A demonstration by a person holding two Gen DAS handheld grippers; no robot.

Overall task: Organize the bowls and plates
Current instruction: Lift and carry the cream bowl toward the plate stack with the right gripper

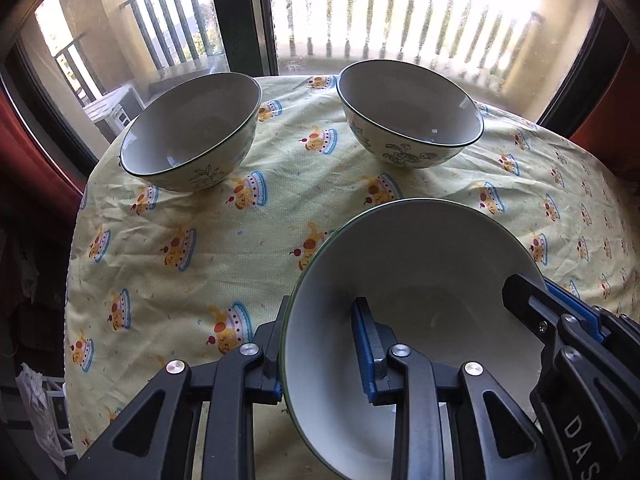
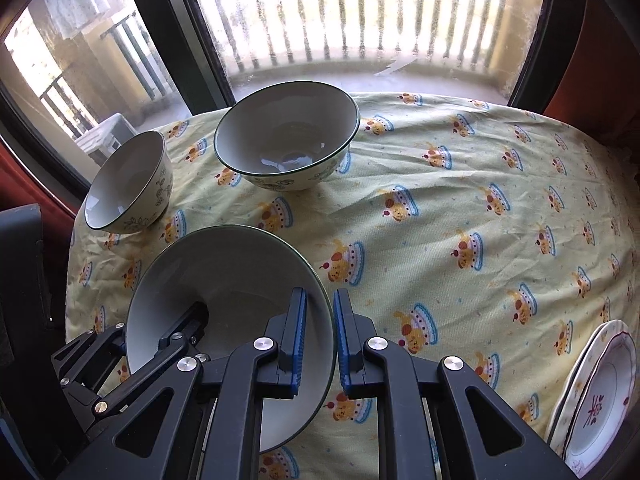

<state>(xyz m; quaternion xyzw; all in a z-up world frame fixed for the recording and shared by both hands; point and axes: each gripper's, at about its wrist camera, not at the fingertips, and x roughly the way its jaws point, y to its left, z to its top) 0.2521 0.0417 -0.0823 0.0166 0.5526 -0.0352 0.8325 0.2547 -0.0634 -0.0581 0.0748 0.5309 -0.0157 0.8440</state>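
Both claws pinch one near bowl (image 1: 420,280) by opposite rims at the bottom of each frame: the left gripper (image 1: 320,352) clamps its left wall, the right gripper (image 2: 320,340) its right wall. Beyond it, on the patterned tablecloth (image 2: 460,168), stand a left bowl (image 1: 192,128) and a right bowl (image 1: 408,112), apart. Stacked plates (image 2: 600,392) lie at the lower right edge.
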